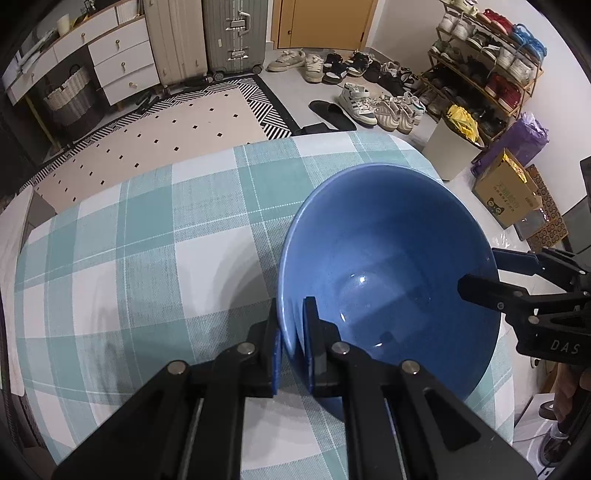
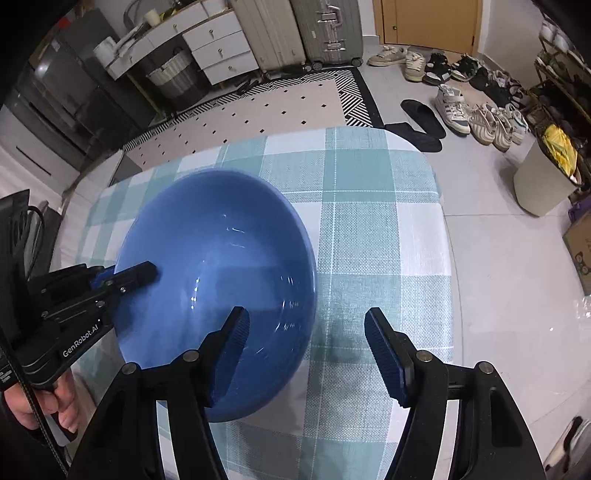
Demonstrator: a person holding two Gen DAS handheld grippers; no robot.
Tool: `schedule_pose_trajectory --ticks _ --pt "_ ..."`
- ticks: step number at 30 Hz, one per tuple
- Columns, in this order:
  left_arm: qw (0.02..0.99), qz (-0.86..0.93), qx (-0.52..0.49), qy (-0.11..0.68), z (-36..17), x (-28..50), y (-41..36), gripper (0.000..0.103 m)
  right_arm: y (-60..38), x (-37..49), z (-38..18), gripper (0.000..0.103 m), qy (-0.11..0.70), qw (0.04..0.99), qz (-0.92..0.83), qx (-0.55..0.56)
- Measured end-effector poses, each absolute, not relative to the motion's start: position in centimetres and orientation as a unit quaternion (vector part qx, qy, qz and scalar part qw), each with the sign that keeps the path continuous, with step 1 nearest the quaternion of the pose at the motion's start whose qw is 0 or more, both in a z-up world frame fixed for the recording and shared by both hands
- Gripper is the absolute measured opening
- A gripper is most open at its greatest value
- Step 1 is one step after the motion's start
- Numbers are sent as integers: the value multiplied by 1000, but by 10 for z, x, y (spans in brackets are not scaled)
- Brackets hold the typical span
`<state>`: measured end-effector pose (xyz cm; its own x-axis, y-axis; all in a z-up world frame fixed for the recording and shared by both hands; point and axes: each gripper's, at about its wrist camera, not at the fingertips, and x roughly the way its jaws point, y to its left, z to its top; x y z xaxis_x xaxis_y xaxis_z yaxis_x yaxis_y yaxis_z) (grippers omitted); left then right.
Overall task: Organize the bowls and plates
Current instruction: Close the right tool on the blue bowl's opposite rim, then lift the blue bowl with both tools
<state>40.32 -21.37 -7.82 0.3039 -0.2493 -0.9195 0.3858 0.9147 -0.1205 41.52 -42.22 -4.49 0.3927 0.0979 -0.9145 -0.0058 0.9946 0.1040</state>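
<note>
My left gripper (image 1: 291, 332) fingers pinch the blue bowl (image 1: 388, 266) rim; right gripper (image 2: 306, 343) fingers gape, straddling its opposite rim, gripping nothing.

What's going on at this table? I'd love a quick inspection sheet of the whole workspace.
Surface: table under a teal-and-white checked cloth.
Job's things: one glossy blue ceramic bowl, tilted.
Clutter: nothing seen on the table.
Grippers: left gripper shut on the bowl's rim; right gripper open, one finger inside the bowl, rim between its fingers.
Cables: a black strap by the hand.
Surroundings: patterned rug, grey suitcase, shoes on the floor.
</note>
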Motion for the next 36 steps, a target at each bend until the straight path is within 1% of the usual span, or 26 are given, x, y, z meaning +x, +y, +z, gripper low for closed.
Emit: schedule_pose_trajectory --ticks 3,4,5,9,12,14,15,16,21,24,25,27,30,36 --pt "804 -195 62 559 -80 403 -212 8 -417 417 -45 67 550 834 29 20" --pt "803 -195 63 559 -80 403 -212 8 -415 417 -45 63 549 835 30 14" --pt "803 -194 65 559 -80 402 -212 8 -413 417 -45 61 547 836 32 8" --pt "804 -191 70 559 -82 400 -214 9 -409 417 -43 59 547 836 37 -1" --pt "803 -189 69 561 -82 400 -214 10 -406 419 -45 50 554 831 40 -6" --pt "802 -187 69 564 -83 400 -214 11 -407 419 -46 40 559 829 35 -8" --pt "801 -187 72 564 -83 400 -214 12 -409 419 -47 31 560 828 29 -3" --pt "801 -186 75 565 -83 399 -215 12 -411 419 -48 27 563 826 32 10" --pt "801 -178 83 565 -82 397 -218 12 -412 416 -53 24 567 822 41 20" --pt "798 -178 89 568 -83 394 -220 12 -411 413 -49 15 555 831 37 21" --pt "797 -179 91 569 -83 393 -221 12 -410 413 -48 13 553 832 39 21" --pt "796 -171 97 572 -83 393 -221 12 -409 412 -47 13 553 832 36 19" --pt "795 -168 100 574 -80 392 -220 12 -414 411 -43 13 551 832 50 45" --pt "800 -169 111 565 -66 382 -221 12 -415 405 -31 13 538 842 34 34"
